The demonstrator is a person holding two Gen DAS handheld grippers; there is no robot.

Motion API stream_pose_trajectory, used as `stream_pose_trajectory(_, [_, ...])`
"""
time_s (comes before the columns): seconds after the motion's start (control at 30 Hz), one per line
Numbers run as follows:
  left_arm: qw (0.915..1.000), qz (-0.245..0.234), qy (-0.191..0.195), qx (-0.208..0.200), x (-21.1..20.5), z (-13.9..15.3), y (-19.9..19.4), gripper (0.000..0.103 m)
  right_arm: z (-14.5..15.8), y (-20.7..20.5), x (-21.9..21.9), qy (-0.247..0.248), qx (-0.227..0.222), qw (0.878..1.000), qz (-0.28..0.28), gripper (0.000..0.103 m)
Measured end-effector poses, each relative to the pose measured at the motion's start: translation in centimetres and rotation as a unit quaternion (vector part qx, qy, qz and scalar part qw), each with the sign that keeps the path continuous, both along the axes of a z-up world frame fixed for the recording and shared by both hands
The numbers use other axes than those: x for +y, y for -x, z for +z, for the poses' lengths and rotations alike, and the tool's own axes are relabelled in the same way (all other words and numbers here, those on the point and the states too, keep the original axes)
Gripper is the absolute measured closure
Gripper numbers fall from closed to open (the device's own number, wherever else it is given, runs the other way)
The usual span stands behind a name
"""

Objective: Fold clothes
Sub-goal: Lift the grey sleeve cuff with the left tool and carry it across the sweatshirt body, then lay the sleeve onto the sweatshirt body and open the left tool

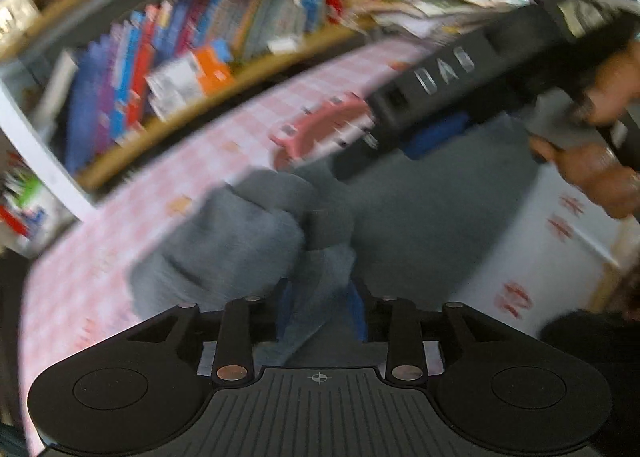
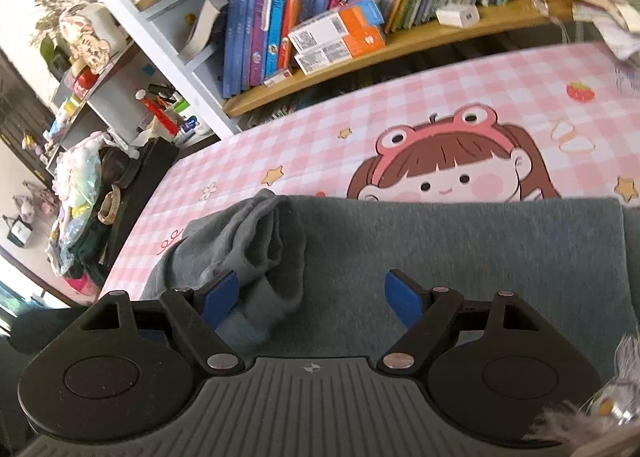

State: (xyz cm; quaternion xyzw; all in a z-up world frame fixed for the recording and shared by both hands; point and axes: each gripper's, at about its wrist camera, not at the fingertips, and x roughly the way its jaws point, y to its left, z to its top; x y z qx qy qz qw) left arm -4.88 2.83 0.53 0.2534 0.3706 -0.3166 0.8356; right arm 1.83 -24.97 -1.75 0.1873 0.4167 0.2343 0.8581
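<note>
Plainly, in the left wrist view the left gripper (image 1: 320, 313) has its blue fingers drawn close on a fold of the grey garment (image 1: 240, 241), pinching cloth at 12 o'clock, though blur hides detail; the right gripper's body (image 1: 440, 97) sits at 2 o'clock. In the right wrist view the right gripper (image 2: 316, 297) stands spread wide above the garment's flat panel (image 2: 460, 249), which lies squared on the pink checked mat (image 2: 320, 137), a bunched sleeve (image 2: 256, 241) at 10 o'clock. Judging by this, the body looks folded flat; the sleeve remains loose.
</note>
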Motion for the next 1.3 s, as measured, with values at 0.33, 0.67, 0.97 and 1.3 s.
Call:
stream_pose_trajectory(0.33, [0.9774, 0.048, 0.202, 0.041, 6.0, 3.7, 0.4, 0.063, -1.3, -1.7, 1.0, -0.042, 0.057, 0.997, 0.01, 0.018])
stream_pose_trajectory(0.67, [0.9147, 0.241, 0.317, 0.07, 12.7, 1.7, -3.2, 0.084, -3.8, -3.8, 3.5, -0.092, 0.141, 0.986, 0.005, 0.022])
stream_pose_trajectory(0.97, [0.927, 0.225, 0.28, 0.108, 12.2, -0.8, -4.7, 0.088, -0.7, -1.5, 3.4, -0.128, 0.062, 0.989, 0.041, 0.078])
stream_pose_trajectory(1.3, [0.9508, 0.179, 0.238, 0.084, 10.6, -0.4, -4.1, 0.086, -3.2, -1.5, 2.6, -0.059, 0.117, 0.991, -0.014, 0.041])
